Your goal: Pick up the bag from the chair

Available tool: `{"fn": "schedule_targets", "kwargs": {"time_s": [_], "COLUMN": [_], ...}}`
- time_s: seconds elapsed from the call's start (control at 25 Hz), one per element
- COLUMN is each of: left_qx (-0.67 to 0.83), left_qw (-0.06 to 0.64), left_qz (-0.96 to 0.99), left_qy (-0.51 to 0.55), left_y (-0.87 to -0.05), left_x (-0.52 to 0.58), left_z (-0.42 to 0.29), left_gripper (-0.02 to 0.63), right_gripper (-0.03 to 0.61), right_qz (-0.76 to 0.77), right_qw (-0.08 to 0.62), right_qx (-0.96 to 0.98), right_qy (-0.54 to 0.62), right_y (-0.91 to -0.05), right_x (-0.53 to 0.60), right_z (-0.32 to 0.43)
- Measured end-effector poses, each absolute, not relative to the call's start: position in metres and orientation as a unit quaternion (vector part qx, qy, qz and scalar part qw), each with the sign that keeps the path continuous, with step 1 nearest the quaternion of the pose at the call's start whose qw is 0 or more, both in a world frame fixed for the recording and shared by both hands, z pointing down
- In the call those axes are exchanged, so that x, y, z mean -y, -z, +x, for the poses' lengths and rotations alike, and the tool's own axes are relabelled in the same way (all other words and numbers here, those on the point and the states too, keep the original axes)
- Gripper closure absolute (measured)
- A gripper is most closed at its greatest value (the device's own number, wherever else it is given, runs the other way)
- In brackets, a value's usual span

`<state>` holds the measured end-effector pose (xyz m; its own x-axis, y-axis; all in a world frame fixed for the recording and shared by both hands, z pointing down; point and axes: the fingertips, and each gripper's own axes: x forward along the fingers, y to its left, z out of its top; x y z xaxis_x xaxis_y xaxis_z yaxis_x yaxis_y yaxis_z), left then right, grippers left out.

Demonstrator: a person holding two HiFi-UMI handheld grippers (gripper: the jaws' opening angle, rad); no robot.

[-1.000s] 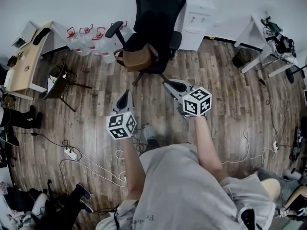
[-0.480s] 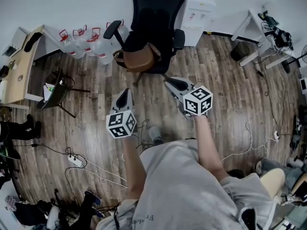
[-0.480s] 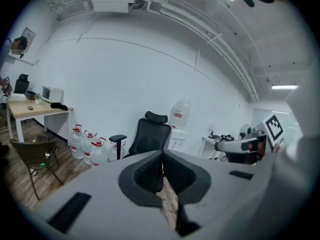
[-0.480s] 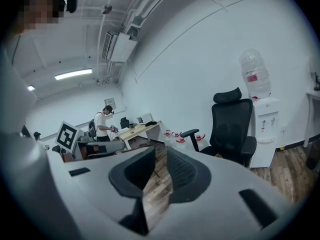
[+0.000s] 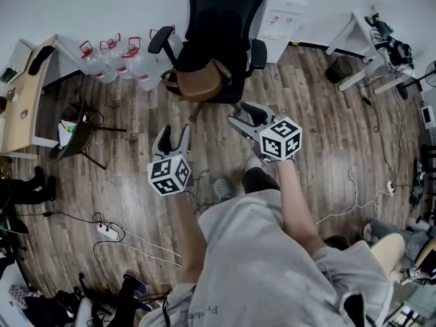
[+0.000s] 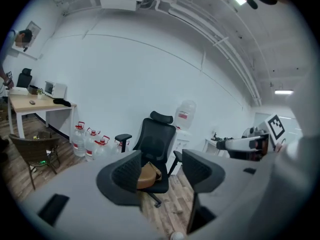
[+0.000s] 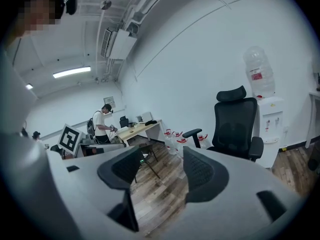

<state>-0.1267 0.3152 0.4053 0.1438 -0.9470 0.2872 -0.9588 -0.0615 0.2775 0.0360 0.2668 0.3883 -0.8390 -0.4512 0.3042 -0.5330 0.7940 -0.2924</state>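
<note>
- Two grippers are hovering over floor (image 5: 327, 148): L gripper (image 5: 173, 135) and R gripper (image 5: 244, 116).
- Both are showing jaws spread, having just been opening, w/ nothing btwn them.
- Bag (image 5: 199, 84) is sitting on chair (image 5: 221, 19) seat, just beyond both grippers, apart from them.
- Jugs (image 5: 109, 58) are standing left of chair, by wall.

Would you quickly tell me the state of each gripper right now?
Left gripper: open, jaws have just been opening, nothing held between them.
Right gripper: open, jaws have just been opening, nothing held between them.
</note>
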Motion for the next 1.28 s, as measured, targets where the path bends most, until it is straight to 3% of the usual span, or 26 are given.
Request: {"fn": "schedule_targets", "kwargs": {"time_s": [0.36,0.8,1.08,1.28], "left_qx": [0.675,0.707,0.698,0.685], "left_qw": [0.211,0.214,0.227,0.227], "left_qz": [0.706,0.673,0.678,0.687], "left_qy": [-0.030,-0.041,-0.047,-0.077], "left_y": [-0.421,-0.423,-0.433,-0.435], "left_x": [-0.304,-0.229,-0.143,-0.078], "left_z": [-0.169,-0.228,-0.217,-0.205], "left_gripper": [0.308,0.286,0.284,0.284], "right_gripper": [0.236,0.172,0.124,0.124], "right_qz": [0.221,0.197,0.210,0.235], "right_qw": [0.121,0.114,0.085,0.078], "right_qx": [0.947,0.950,0.943,0.932], "right_qy": [-0.199,-0.213,-0.243,-0.264], "right_y": [-0.400,-0.407,-0.413,-0.424], "right_x": [-0.236,-0.140,-0.047,0.021], "right_z": [-0.009,-0.066,-0.051,-0.031]}}
